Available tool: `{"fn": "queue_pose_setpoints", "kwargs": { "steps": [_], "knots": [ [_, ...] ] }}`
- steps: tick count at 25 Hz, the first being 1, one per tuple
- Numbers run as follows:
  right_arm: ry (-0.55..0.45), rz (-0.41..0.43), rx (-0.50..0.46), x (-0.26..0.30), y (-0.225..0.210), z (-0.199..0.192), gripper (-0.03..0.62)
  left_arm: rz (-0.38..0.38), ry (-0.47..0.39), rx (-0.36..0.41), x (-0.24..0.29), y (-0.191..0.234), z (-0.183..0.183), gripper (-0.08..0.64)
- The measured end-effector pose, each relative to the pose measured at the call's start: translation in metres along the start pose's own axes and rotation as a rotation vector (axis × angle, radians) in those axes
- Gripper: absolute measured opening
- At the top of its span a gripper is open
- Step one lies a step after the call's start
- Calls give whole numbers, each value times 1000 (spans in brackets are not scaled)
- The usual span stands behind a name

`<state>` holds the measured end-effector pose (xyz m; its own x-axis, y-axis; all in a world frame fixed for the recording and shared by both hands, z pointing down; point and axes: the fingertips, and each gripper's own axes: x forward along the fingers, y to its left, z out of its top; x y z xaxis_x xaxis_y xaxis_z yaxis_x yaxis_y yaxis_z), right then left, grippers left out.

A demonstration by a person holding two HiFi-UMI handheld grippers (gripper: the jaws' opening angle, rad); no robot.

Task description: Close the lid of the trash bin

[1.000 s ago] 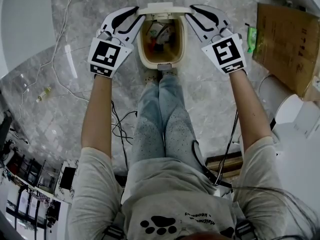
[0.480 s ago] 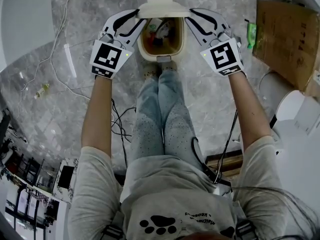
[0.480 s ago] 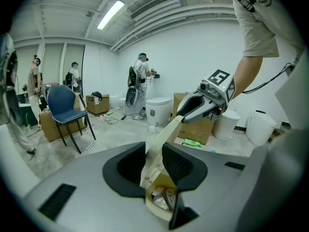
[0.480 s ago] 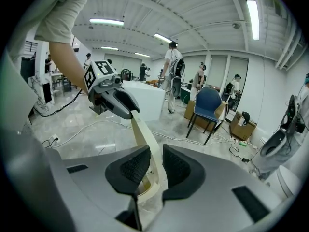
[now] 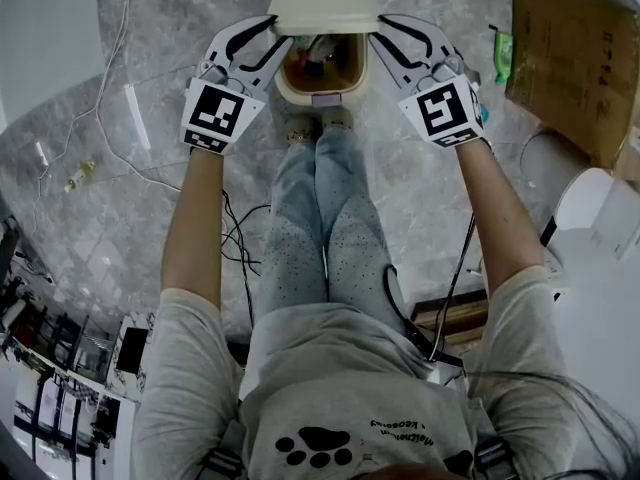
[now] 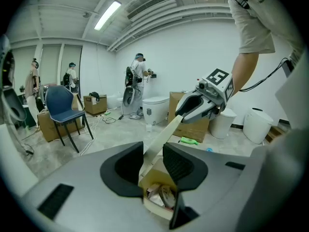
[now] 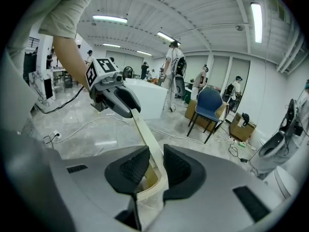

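A cream trash bin [image 5: 320,96] stands on the floor in front of the person's feet, with rubbish showing inside. Its hinged lid [image 5: 320,10] leans forward over the far part of the opening. My left gripper [image 5: 278,30] grips the lid's left edge and my right gripper [image 5: 380,28] its right edge. In the left gripper view the lid's edge [image 6: 161,137] runs between the pads of the left gripper [image 6: 153,161]. In the right gripper view the lid's edge [image 7: 142,127] runs between those of the right gripper [image 7: 155,166]. Both pairs of jaws have just been opening a little around the lid.
A flat cardboard box [image 5: 575,68] and a green bottle [image 5: 502,73] lie at the right, with white round containers [image 5: 590,218] below them. Cables [image 5: 125,58] trail over the marble floor at the left. A blue chair [image 6: 65,112] and several people are farther off.
The lid has swung from nearly upright down towards the opening and now covers its far part. Both grippers have moved with it.
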<state>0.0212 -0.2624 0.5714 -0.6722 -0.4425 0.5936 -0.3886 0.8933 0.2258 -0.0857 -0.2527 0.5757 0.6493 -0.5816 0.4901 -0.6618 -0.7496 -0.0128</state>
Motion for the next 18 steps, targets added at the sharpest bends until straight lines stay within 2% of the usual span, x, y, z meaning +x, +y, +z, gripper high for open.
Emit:
{"fn": "queue_pose_setpoints", "kwargs": {
  "steps": [18],
  "knots": [
    [41, 7, -74, -8, 43, -28, 110, -27, 54, 73, -8, -38, -34, 135]
  ]
}}
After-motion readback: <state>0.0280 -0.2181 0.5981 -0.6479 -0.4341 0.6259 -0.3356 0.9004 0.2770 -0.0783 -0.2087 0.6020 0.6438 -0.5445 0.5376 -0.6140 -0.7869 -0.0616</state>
